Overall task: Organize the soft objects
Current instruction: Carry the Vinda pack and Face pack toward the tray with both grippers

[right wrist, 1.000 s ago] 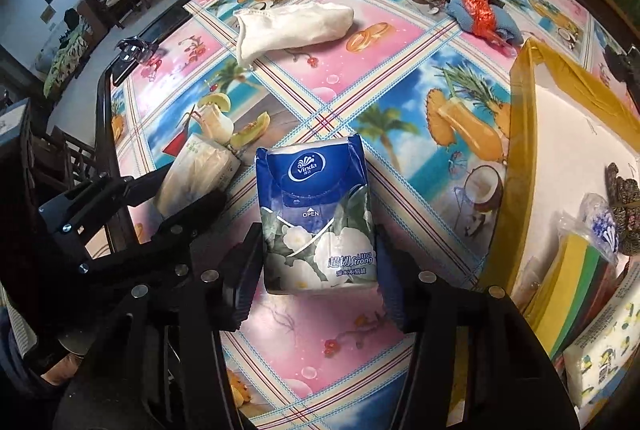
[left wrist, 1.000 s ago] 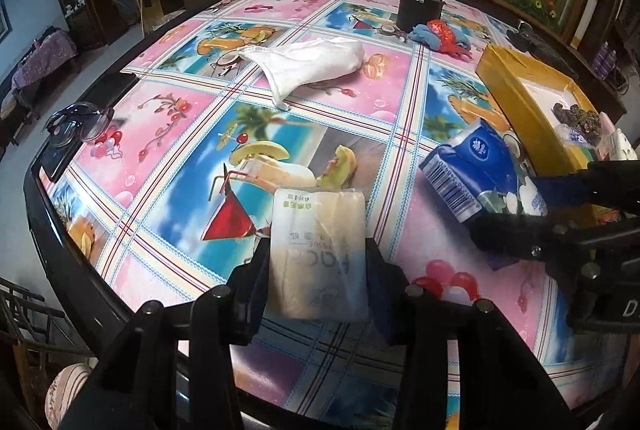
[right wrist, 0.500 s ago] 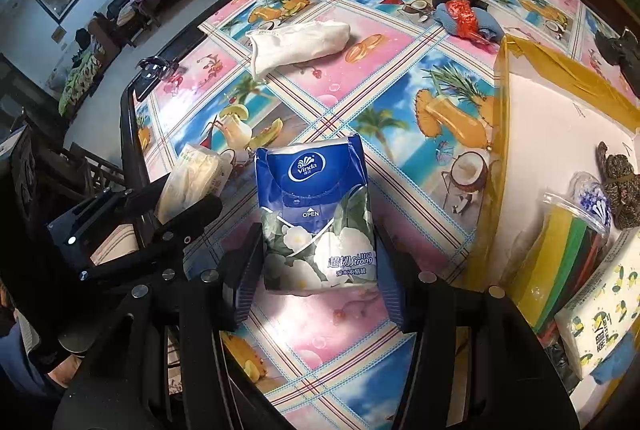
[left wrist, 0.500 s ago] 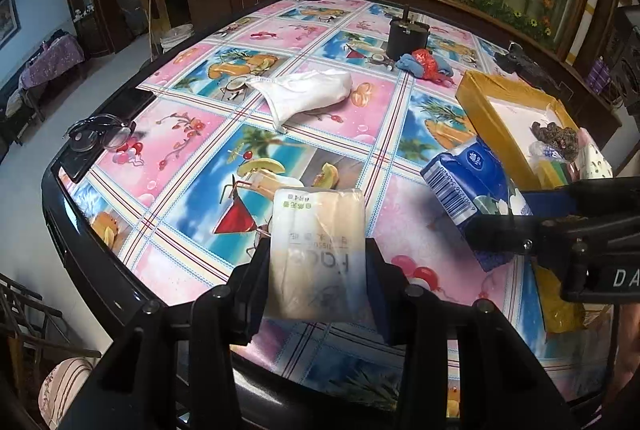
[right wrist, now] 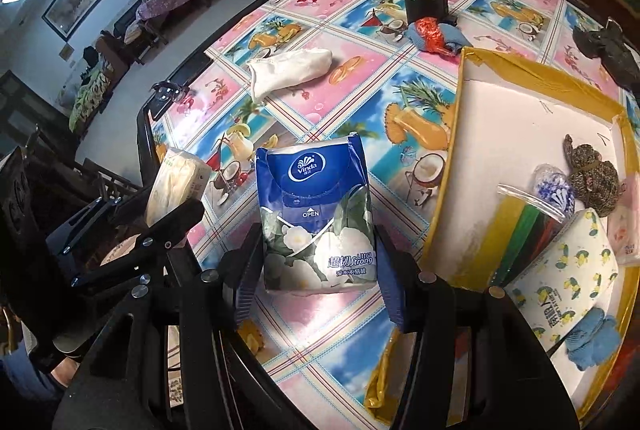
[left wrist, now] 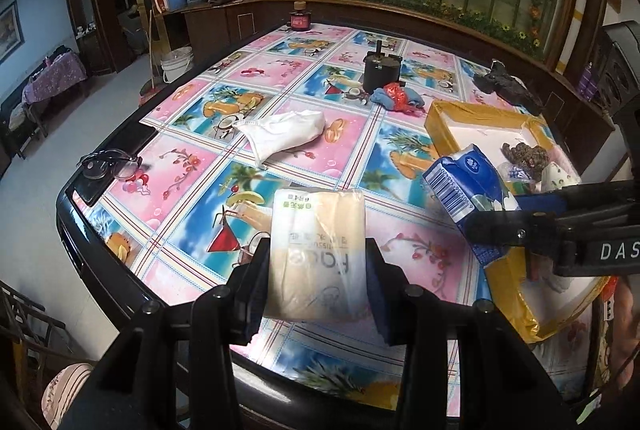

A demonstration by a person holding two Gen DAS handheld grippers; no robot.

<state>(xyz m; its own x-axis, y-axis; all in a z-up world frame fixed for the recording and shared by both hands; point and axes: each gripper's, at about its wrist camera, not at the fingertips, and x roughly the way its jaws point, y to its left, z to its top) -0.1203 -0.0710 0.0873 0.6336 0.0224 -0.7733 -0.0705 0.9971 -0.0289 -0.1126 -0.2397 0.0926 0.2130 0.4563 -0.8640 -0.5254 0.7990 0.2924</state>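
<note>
My left gripper (left wrist: 318, 282) is shut on a cream tissue pack (left wrist: 318, 250) and holds it well above the table's near edge. My right gripper (right wrist: 316, 278) is shut on a blue Vinda tissue pack (right wrist: 316, 218), also lifted, just left of the yellow-rimmed box (right wrist: 456, 133). The blue pack also shows in the left wrist view (left wrist: 468, 189), and the cream pack in the right wrist view (right wrist: 176, 181). A white cloth bag (left wrist: 284, 131) lies mid-table. A blue and red soft bundle (left wrist: 396, 95) lies beyond it. The box holds several soft items, among them a lemon-print tissue pack (right wrist: 568, 270).
A black motor-like block (left wrist: 380, 69) stands at the back of the table. Glasses (left wrist: 108, 165) lie at the left edge. A dark bag (right wrist: 608, 49) lies behind the box. A red jar (left wrist: 300, 19) stands at the far edge. The tablecloth (left wrist: 192, 157) is patterned.
Both grippers have risen and pulled back from the table, each still holding its tissue pack. More of the room and the box shows in both views.
</note>
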